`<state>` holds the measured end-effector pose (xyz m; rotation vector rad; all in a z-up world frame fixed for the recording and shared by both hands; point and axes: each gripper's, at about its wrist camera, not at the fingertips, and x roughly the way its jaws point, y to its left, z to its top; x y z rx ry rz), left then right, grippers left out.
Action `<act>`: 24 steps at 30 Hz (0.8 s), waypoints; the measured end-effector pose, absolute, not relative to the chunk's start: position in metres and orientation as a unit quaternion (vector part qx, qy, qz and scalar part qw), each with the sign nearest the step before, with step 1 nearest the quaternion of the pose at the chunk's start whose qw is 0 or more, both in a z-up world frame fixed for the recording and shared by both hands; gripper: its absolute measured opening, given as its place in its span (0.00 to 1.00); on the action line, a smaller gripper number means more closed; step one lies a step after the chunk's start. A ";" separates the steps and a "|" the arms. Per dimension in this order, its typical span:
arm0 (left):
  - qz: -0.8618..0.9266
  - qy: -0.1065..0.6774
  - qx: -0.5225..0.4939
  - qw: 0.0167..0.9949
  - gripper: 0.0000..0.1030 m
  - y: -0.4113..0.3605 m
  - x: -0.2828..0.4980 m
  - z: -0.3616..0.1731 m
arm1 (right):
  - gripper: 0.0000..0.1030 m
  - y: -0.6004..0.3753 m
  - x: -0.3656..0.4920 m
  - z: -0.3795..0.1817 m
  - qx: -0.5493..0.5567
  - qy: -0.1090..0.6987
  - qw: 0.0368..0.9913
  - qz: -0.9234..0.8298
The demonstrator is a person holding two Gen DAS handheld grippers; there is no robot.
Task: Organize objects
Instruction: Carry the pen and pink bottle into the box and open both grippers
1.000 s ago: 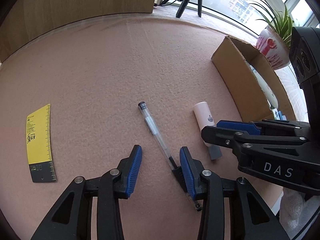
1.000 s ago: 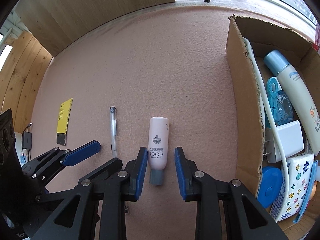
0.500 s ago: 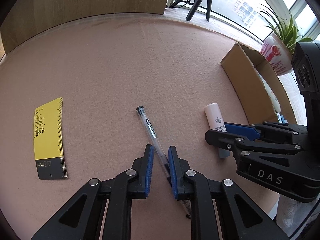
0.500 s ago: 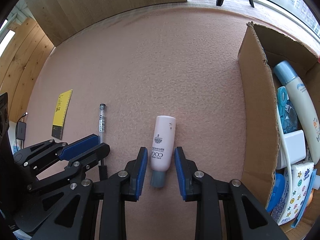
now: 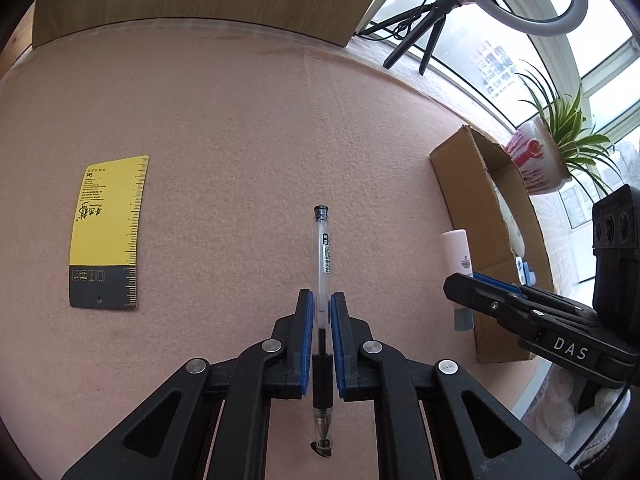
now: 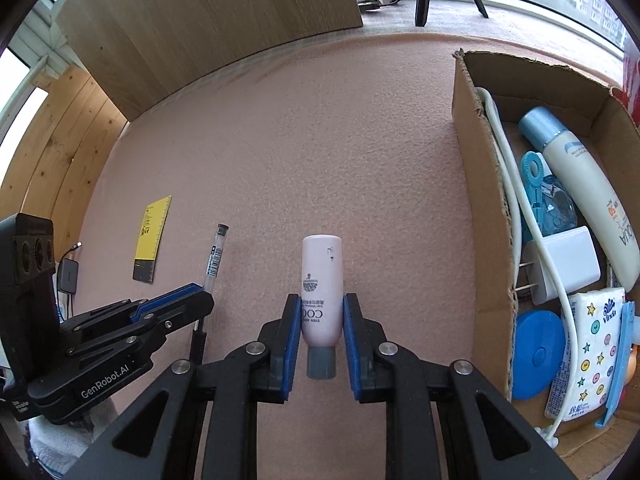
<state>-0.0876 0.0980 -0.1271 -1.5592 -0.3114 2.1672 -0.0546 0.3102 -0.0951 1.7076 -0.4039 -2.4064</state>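
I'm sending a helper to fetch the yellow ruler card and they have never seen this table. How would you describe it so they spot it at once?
Start at the cardboard box on the pink felt table and go across to the far side, past the pink tube and the clear pen. The yellow ruler card lies flat beyond the pen. It is the only flat yellow thing, with a dark end band and tick marks along one edge.

R gripper (image 6: 321,330) jaws closing on pink tube (image 6: 321,292).
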 end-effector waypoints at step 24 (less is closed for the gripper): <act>0.787 -0.085 -0.504 0.345 0.09 0.281 -0.109 -0.049 | 0.18 0.468 0.016 -0.035 0.503 -0.160 -0.025 -0.849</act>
